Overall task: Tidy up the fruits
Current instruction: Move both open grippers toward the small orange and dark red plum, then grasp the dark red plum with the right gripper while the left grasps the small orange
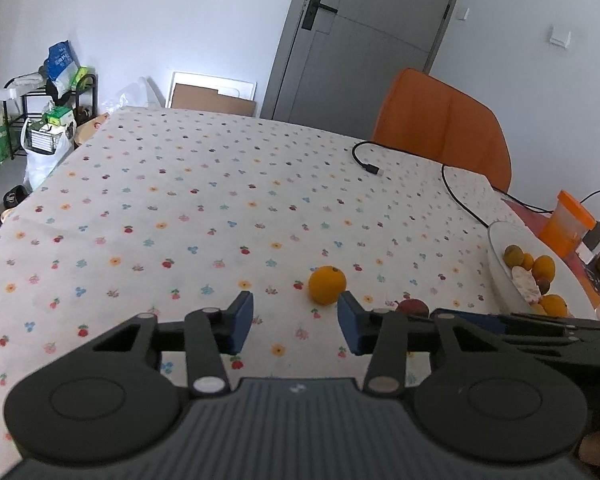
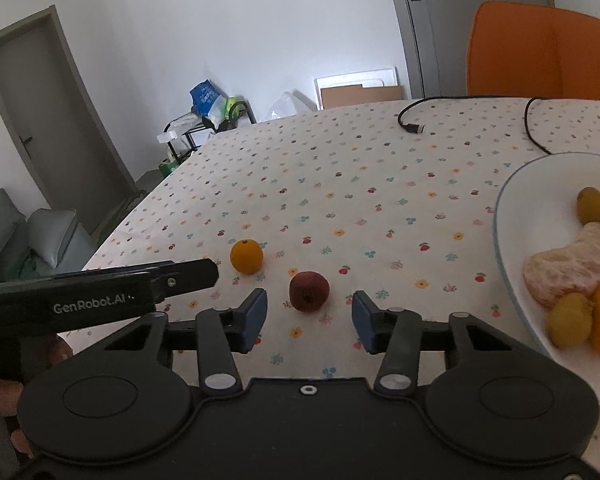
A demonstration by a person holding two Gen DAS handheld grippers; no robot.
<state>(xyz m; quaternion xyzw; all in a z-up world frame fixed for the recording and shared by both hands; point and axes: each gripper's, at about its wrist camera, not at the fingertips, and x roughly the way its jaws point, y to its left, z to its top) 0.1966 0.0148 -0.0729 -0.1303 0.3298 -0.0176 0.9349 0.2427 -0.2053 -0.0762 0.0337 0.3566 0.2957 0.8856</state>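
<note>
An orange (image 1: pixel 327 285) lies on the flowered tablecloth just beyond my left gripper (image 1: pixel 296 320) and a little right of its centre line. That gripper is open, with nothing between its blue pads. A dark red fruit (image 2: pixel 309 291) rests right in front of my right gripper (image 2: pixel 310 318), in line with the gap. Those pads stand apart on either side and do not touch it. The same orange (image 2: pixel 246 256) sits farther left, near the tip of the left gripper (image 2: pixel 204 272). A white plate (image 2: pixel 500 220) at the right holds several small fruits and a peeled citrus piece (image 2: pixel 572 268).
A black cable (image 1: pixel 366 164) crosses the far right of the table. An orange chair (image 1: pixel 444 128) stands behind it. An orange-lidded cup (image 1: pixel 566 226) sits beyond the plate (image 1: pixel 494 252). A hand (image 2: pixel 4 396) grips the left tool's handle at the near left.
</note>
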